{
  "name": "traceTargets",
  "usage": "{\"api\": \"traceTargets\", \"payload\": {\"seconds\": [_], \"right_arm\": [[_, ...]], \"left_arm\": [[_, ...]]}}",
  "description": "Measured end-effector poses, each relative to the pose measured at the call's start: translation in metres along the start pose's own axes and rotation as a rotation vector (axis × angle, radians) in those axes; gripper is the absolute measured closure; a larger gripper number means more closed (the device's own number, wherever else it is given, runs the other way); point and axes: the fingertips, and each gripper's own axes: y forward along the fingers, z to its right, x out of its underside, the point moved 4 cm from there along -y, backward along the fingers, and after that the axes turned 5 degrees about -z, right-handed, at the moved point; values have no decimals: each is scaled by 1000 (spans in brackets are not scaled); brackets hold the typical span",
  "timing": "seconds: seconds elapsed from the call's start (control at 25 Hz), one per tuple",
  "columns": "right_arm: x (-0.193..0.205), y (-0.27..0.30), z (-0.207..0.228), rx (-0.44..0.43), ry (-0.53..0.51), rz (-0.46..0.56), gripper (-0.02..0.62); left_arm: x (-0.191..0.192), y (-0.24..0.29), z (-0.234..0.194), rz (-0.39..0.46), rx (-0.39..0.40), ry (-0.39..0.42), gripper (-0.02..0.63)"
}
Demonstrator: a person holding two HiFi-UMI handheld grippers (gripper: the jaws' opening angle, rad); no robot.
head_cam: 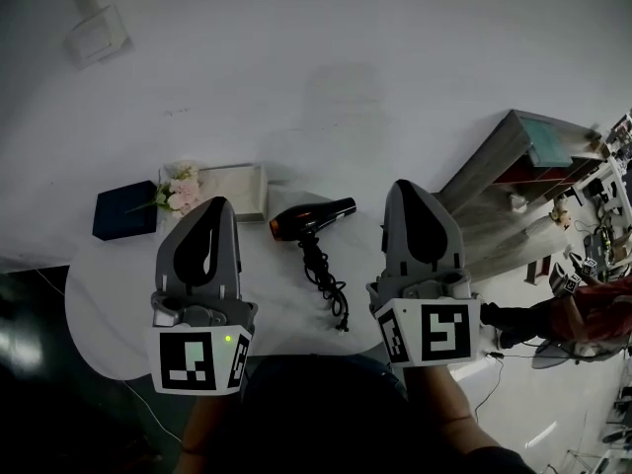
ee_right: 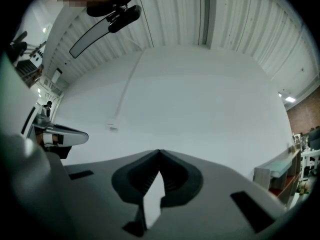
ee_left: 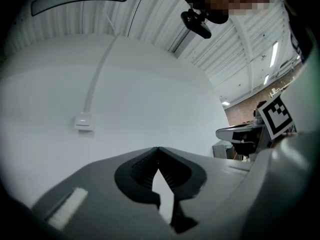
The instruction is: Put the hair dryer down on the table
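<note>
Head view: black hair dryer with a copper-orange nozzle (head_cam: 311, 217) lies flat on the white round-edged table (head_cam: 118, 309), between the two grippers and touching neither. Barrel long axis runs roughly 8 to 2 o'clock, nozzle at the 8 end; the handle and coiled black cord (head_cam: 328, 279) trail toward 6. From the left gripper (head_cam: 214, 203) the dryer sits at about 3 o'clock, from the right gripper (head_cam: 406, 187) at about 8; both look about equally near, the left to the nozzle, the right to the rear end. Left gripper view and right gripper view: jaws together at the tips, nothing between, both aimed at the white wall. Judged: dryer already set down, so the put-down looks done.
</note>
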Motion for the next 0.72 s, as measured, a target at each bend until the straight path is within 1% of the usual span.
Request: {"api": "traceTargets", "payload": {"seconds": [0.44, 0.72], "right_arm": [[11, -3, 25, -19, 18, -7, 583], [16, -6, 32, -32, 27, -9, 583]], "left_arm": [[0, 9, 21, -1, -23, 6, 595], [-1, 8, 31, -3, -37, 15, 594]]}}
